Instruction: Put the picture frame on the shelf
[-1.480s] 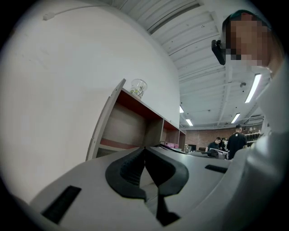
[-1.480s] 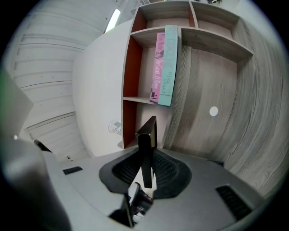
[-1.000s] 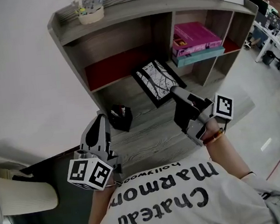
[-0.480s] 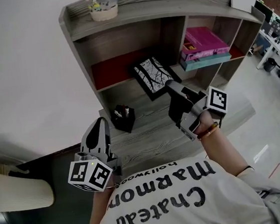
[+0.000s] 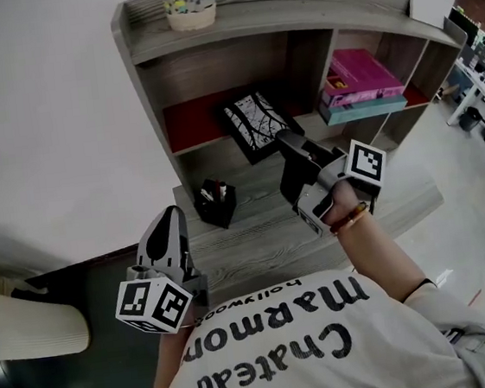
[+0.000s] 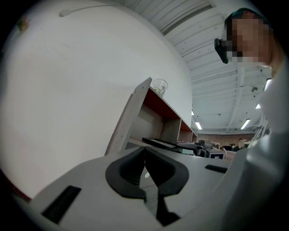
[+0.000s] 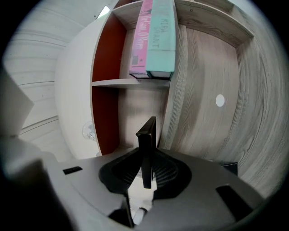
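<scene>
Frame (image 5: 256, 122) is pinched by its near edge in the right gripper (image 5: 286, 143), reaching ahead of the jaws into the shelf (image 5: 292, 13), probably so it slides in freely. Left gripper (image 5: 173, 216), clenched on nothing, hangs back out of the way.

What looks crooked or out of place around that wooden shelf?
Only the picture frame: it hangs tilted at the left compartment of the shelf, clamped by one edge in the right gripper, not standing yet. The stacked books and pen holder look orderly; nothing is spilled or damaged.

White wall (image 5: 43, 124), wood-grain desk (image 5: 256, 239), glossy floor (image 5: 463, 181)
</scene>
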`<state>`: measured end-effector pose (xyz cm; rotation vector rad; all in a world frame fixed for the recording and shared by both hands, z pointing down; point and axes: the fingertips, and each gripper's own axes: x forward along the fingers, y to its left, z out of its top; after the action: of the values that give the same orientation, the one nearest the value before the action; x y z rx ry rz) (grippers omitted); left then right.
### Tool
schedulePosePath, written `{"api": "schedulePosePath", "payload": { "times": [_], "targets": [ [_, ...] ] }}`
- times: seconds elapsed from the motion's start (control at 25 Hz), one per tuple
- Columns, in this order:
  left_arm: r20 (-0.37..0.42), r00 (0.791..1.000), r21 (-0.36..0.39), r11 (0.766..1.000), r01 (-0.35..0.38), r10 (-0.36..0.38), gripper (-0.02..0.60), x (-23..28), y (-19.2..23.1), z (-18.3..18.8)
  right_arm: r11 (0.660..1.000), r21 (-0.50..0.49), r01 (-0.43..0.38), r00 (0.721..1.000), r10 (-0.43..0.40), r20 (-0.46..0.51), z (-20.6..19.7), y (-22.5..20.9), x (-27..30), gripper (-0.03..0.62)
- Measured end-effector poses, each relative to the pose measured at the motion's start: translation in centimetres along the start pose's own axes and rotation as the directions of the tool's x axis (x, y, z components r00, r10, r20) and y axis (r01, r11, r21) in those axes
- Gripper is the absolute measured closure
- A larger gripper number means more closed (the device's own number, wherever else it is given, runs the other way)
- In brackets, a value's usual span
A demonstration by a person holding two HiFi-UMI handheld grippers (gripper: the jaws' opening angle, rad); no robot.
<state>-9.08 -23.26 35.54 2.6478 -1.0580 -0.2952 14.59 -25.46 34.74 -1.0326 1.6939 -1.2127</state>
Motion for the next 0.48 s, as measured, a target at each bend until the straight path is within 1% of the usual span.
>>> {"api": "schedulePosePath", "payload": {
  "times": [0.16, 0.28, 0.36, 0.48],
  "targets": [
    [0.004, 1.0, -0.002, 1.0, -0.011, 0.011, 0.565, -0.2, 0.4, 0.0, 0.999, 0.035, 0.028, 0.999, -0.029, 0.032, 0.5, -0.5, 0.7, 0.513],
    [0.009, 1.0, -0.004, 1.0, -0.017, 0.017, 0.565, -0.3, 0.6, 0.0, 0.995, 0.074, 0.068, 0.996, -0.072, 0.051, 0.6, -1.4, 1.1, 0.513],
    [0.008, 1.0, -0.001, 1.0, -0.017, 0.017, 0.565, -0.2, 0.7, -0.1, 0.993, 0.077, 0.086, 0.994, -0.091, 0.062, 0.7, -1.6, 1.3, 0.514],
    [0.002, 1.0, -0.003, 1.0, -0.028, 0.028, 0.565, -0.3, 1.1, -0.1, 0.993, 0.074, 0.089, 0.992, -0.095, 0.081, 1.1, -1.4, 1.6, 0.516]
  ]
}}
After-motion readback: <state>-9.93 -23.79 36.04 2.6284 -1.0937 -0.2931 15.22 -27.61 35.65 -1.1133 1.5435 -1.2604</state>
